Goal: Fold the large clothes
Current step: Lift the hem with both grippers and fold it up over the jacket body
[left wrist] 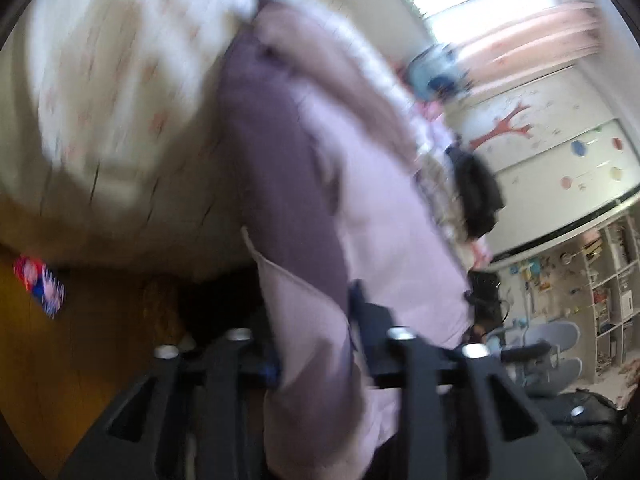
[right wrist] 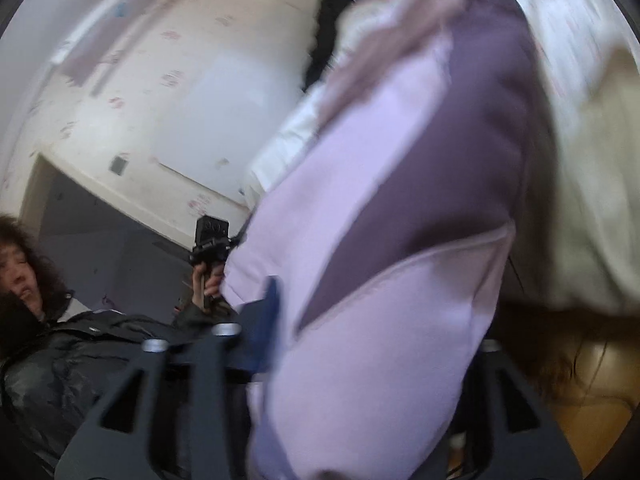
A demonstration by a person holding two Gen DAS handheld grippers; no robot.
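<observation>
A large garment in light lilac and dark purple (left wrist: pixel 320 208) hangs stretched between my two grippers, above the bed. My left gripper (left wrist: pixel 316 344) is shut on one edge of it; the cloth runs out from between the fingers and up across the view. My right gripper (right wrist: pixel 320 320) is shut on another edge of the same garment (right wrist: pixel 400 220), which covers the right finger. The other gripper (right wrist: pixel 210 240), held in the person's hand, shows in the right wrist view beside the cloth. Both views are blurred by motion.
A bed with a cream patterned cover (left wrist: pixel 100 100) lies behind the garment. A wooden floor (left wrist: pixel 60 360) shows below. The person in a dark jacket (right wrist: pixel 60 344) is at left in the right wrist view. Shelves (left wrist: pixel 600 280), chairs and a dark hanging garment (left wrist: pixel 476 192) are at right.
</observation>
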